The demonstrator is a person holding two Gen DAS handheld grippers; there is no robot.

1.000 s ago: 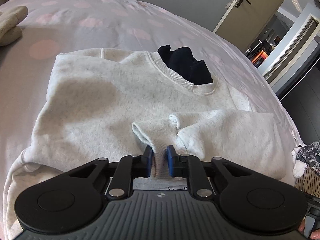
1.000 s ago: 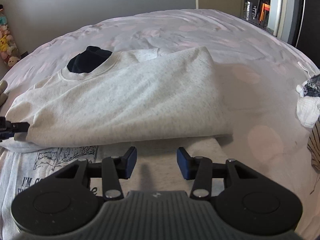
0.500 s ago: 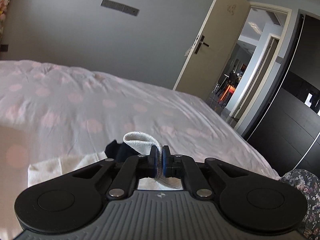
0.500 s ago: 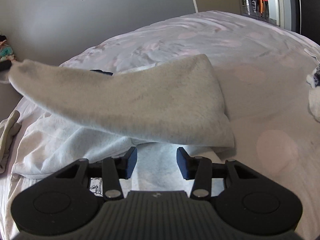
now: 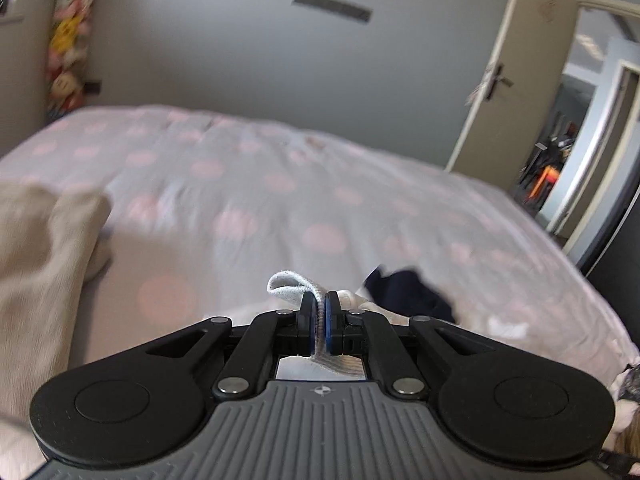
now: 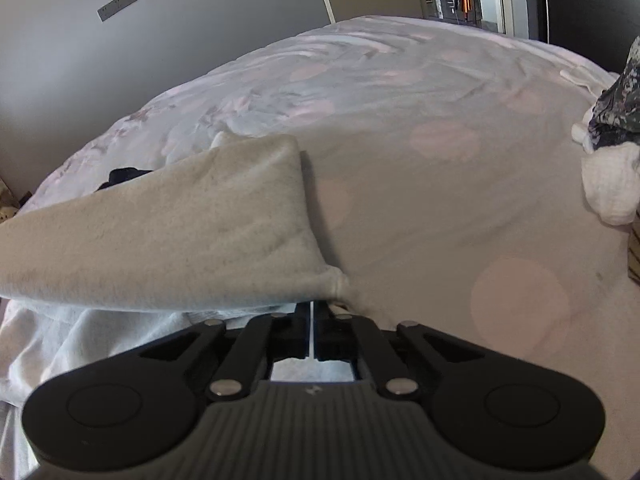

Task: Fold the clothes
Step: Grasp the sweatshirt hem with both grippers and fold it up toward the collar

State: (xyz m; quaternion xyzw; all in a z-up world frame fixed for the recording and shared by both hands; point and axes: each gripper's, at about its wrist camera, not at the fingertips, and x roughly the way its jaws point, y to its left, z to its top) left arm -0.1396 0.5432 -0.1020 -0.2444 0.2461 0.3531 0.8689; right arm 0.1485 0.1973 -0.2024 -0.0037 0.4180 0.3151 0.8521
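Left gripper (image 5: 319, 322): I've got it clamped on the ribbed cuff (image 5: 294, 286) of the sweatshirt; the cuff loops up above the pads, and the view is motion-blurred.

Right gripper (image 6: 312, 330): fingers nearly together, only a thin slit between them. Their tips sit under the hem corner of the sweatshirt (image 6: 168, 236), so I can't tell whether they grip fabric.

From the right wrist view, the sweatshirt's grey body hangs raised off the bed (image 6: 440, 208), stretched leftward out of frame, with white cloth (image 6: 68, 336) lying beneath it.

Past that, a dark garment (image 5: 408, 290) lies on the dotted bedspread just behind the sweatshirt. Beige fabric (image 5: 40, 264) fills the left edge of the left view. A patterned pile (image 6: 612, 120) sits at the bed's right edge. Far back: grey wall, open door (image 5: 508, 80).
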